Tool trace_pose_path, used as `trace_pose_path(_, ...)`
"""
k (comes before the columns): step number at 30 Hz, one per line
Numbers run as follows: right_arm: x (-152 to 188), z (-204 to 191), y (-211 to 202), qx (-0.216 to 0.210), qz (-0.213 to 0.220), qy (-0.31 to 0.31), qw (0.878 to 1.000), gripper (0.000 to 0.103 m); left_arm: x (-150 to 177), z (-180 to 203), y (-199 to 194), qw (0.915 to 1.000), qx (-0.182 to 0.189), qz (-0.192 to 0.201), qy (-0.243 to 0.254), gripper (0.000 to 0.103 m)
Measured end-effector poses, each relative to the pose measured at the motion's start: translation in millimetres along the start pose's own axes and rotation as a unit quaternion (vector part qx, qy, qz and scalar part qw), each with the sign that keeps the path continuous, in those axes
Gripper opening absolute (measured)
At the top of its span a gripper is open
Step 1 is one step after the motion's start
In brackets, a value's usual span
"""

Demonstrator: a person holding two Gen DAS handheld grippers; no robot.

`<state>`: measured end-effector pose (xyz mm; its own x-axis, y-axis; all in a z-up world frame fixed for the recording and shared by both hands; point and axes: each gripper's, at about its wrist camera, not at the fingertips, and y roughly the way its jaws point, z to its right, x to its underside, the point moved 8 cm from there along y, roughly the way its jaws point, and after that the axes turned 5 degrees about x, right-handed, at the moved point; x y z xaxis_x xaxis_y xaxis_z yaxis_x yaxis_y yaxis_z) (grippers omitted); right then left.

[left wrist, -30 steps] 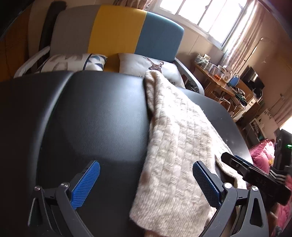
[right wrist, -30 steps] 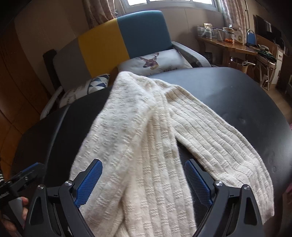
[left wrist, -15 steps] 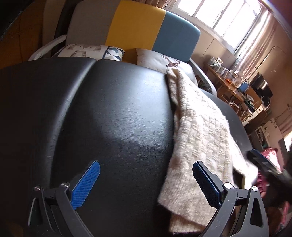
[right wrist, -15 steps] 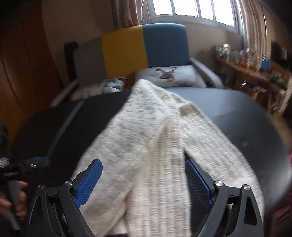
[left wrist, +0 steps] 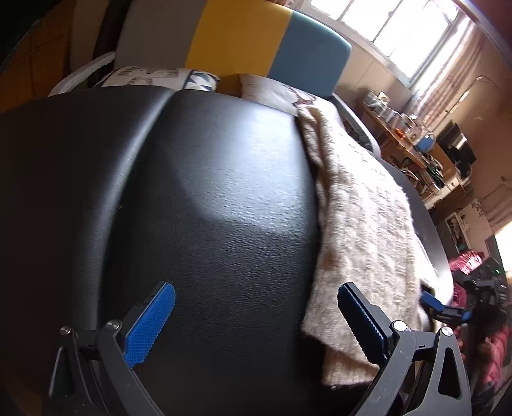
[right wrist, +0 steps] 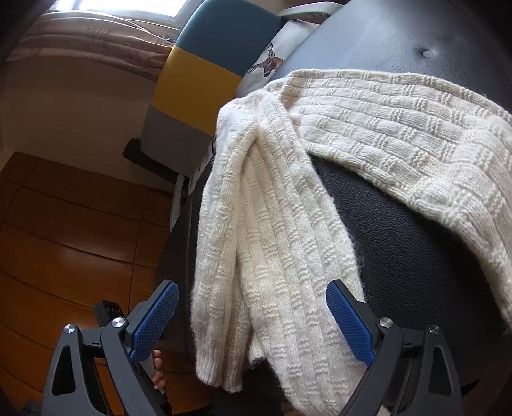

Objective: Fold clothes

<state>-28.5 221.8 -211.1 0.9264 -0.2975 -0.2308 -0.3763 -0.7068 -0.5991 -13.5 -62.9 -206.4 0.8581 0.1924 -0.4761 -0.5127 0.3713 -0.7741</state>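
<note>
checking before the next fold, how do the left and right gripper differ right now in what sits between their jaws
The left gripper frames mostly bare black cushion, with the cream sweater only by its right jaw. The right gripper frames a sweater fold hanging over the cushion edge. Both stand open, gripping nothing.

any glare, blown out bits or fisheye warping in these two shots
Left wrist view: the window is blown out white, daylight leaves a pale sheen on the black leather surface, and the fisheye bulges that surface into a dome. Right wrist view: the cream sweater is evenly lit and its knit sharp, the window strip is clipped, and the wooden floor boards curve.
</note>
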Motion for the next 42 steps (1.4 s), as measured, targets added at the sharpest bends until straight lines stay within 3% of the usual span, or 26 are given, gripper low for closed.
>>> trace_pose_path(9,-11.5,-0.9,45.5,0.027,-0.040,-0.010,0.999,0.096,-7.6,49.8,57.8,0.9971,0.043,-0.054,0.032,0.103)
trace_pose_path(12,-12.8,1.3,41.6,0.039,-0.040,-0.023,0.998,0.096,12.5,74.4,69.5,0.9921,0.080,-0.085,0.046,0.103)
trace_pose_path(15,-14.2,9.8,31.3,0.059,-0.050,-0.047,0.996,0.092,43.2,99.8,70.2,0.9864,0.077,-0.098,0.107,0.103)
trace_pose_path(18,-15.0,19.3,18.1,0.095,-0.061,-0.082,0.990,0.082,62.4,111.8,62.6,0.9810,0.092,-0.111,0.131,0.103)
trace_pose_path(21,-22.2,20.1,1.9,0.098,-0.073,-0.067,0.990,0.082,61.7,104.5,51.0,0.9806,0.115,-0.118,0.107,0.103)
trace_pose_path(24,-54.2,-6.2,-15.6,0.028,-0.038,-0.063,0.997,0.083,41.8,80.2,35.0,0.9865,0.112,-0.095,0.072,0.103)
trace_pose_path(27,-104.9,-31.8,-36.8,-0.094,0.022,-0.012,0.995,0.083,15.2,47.6,22.4,0.9932,0.091,-0.061,0.038,0.103)
trace_pose_path(30,-152.9,-32.4,-26.9,-0.142,0.033,0.041,0.988,0.083,-1.7,19.0,17.8,0.9963,0.074,-0.043,0.008,0.103)
trace_pose_path(36,-169.7,19.1,26.7,-0.096,-0.005,0.111,0.989,0.082,-11.0,-13.6,17.8,0.9966,0.062,-0.037,-0.038,0.103)
trace_pose_path(38,-173.4,34.8,42.0,-0.075,-0.008,0.118,0.990,0.076,-8.5,-14.8,22.3,0.9962,0.061,-0.043,-0.044,0.103)
trace_pose_path(40,-177.1,46.7,56.7,-0.054,-0.011,0.117,0.992,0.060,-7.3,-10.1,28.8,0.9957,0.062,-0.050,-0.046,0.103)
trace_pose_path(42,-175.2,44.0,64.2,-0.032,-0.031,0.090,0.995,0.054,-6.9,-7.4,32.9,0.9955,0.063,-0.055,-0.045,0.103)
